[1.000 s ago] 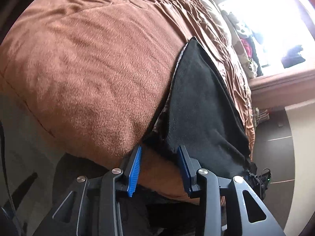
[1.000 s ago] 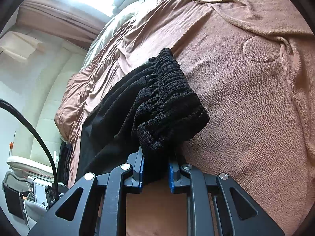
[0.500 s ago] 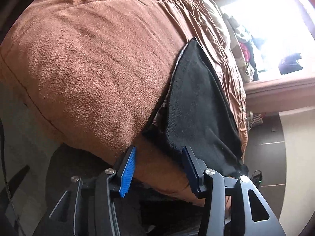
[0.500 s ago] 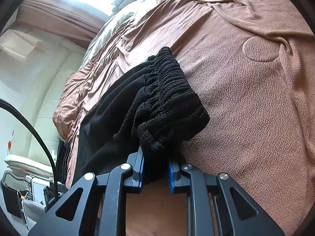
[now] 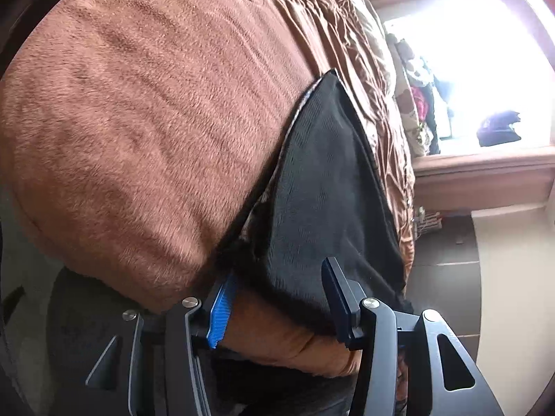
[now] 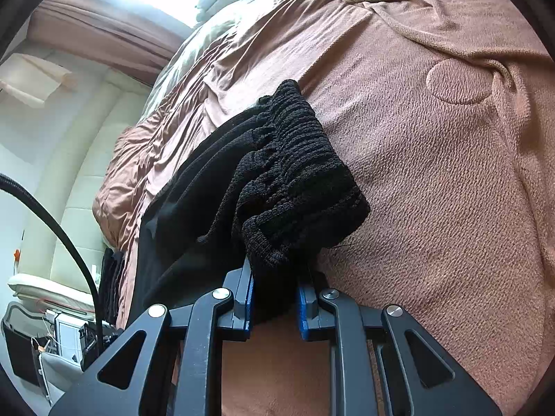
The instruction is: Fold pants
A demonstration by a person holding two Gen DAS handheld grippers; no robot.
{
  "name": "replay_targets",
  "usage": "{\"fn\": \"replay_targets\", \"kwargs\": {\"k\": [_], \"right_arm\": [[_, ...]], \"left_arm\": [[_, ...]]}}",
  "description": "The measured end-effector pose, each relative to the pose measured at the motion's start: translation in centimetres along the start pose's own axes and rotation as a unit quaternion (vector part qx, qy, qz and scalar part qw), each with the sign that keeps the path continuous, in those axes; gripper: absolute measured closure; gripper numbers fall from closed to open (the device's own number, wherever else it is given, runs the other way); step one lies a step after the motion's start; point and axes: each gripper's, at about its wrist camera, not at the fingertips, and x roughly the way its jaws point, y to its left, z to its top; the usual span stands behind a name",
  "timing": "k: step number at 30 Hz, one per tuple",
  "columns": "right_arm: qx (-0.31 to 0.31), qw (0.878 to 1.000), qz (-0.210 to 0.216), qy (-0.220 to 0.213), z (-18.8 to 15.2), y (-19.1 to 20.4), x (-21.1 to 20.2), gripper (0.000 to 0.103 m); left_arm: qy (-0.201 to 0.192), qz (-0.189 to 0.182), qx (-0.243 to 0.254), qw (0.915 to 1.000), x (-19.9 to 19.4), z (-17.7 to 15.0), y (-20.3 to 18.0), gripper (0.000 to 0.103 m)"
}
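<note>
Black pants (image 5: 326,180) lie along the right side of a bed under a brown fleece blanket (image 5: 156,121). Their leg hem hangs at the bed's near edge, between the fingers of my left gripper (image 5: 277,272). That gripper stands open, and its blue pads (image 5: 220,308) do not press the cloth. In the right wrist view the ribbed elastic waistband (image 6: 298,163) is bunched up on the blanket (image 6: 433,190). My right gripper (image 6: 275,274) is shut on the waistband's near corner, and the pant fabric trails off to the left toward the bed's edge.
A bright window ledge (image 5: 485,170) with piled clothes and a dark item (image 5: 499,128) runs beyond the bed. Dark floor (image 5: 447,277) lies to the right. In the right wrist view, a black cable (image 6: 52,222), a cream padded wall (image 6: 69,187) and clutter (image 6: 52,329) stand left.
My left gripper's jaws have spread wider around the pant hem and the hand has rolled slightly. The right gripper and the waistband have not moved.
</note>
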Motion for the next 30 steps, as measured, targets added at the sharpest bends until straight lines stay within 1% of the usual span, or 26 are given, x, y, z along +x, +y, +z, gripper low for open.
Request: {"fn": "replay_targets", "kwargs": {"k": [2, 3, 4, 5, 6, 8, 15, 19, 22, 24, 26, 29, 30], "right_arm": [[0.003, 1.000, 0.002, 0.000, 0.0, -0.1, 0.0, 0.087], [0.005, 1.000, 0.003, 0.000, 0.0, -0.1, 0.0, 0.087], [0.008, 1.000, 0.005, 0.000, 0.0, -0.2, 0.0, 0.087], [0.010, 1.000, 0.007, -0.001, 0.0, -0.3, 0.0, 0.087], [0.014, 1.000, 0.009, -0.002, 0.0, -0.3, -0.1, 0.087], [0.021, 1.000, 0.013, -0.004, -0.1, -0.5, 0.0, 0.087], [0.022, 1.000, 0.012, -0.007, -0.4, -0.5, -0.1, 0.087], [0.023, 1.000, 0.012, -0.006, -0.4, -0.5, -0.1, 0.087], [0.025, 1.000, 0.013, -0.005, -0.3, -0.5, -0.1, 0.087], [0.025, 1.000, 0.013, -0.005, -0.3, -0.5, -0.1, 0.087], [0.024, 1.000, 0.012, -0.004, -0.3, -0.5, -0.1, 0.087], [0.023, 1.000, 0.012, -0.005, -0.3, -0.4, -0.1, 0.087], [0.022, 1.000, 0.011, -0.005, -0.3, -0.4, 0.0, 0.087]], "left_arm": [[-0.010, -0.001, 0.005, 0.9999, 0.2, 0.1, 0.0, 0.053], [-0.016, 0.011, 0.016, 0.9997, 0.3, 0.1, -0.2, 0.055], [-0.023, 0.028, 0.026, 0.9990, 0.3, 0.0, -0.3, 0.059], [-0.028, 0.038, 0.030, 0.9985, 0.3, 0.0, -0.4, 0.069], [-0.032, 0.045, 0.030, 0.9980, 0.2, -0.1, -0.3, 0.077], [-0.035, 0.043, 0.026, 0.9981, -0.1, -0.2, 0.1, 0.080], [-0.029, 0.039, 0.036, 0.9981, -1.2, -0.7, 0.7, 0.079], [-0.028, 0.038, 0.043, 0.9980, -0.5, -0.2, 0.5, 0.077], [-0.025, 0.030, 0.050, 0.9980, 0.3, 0.2, 0.0, 0.069], [-0.023, 0.015, 0.046, 0.9986, 0.6, 0.5, -0.2, 0.059], [-0.022, 0.010, 0.048, 0.9986, 0.6, 0.3, -0.4, 0.056], [-0.023, 0.007, 0.057, 0.9981, 0.4, -0.2, -0.6, 0.056], [-0.024, 0.007, 0.058, 0.9980, 0.3, -0.4, -0.4, 0.063]]}}
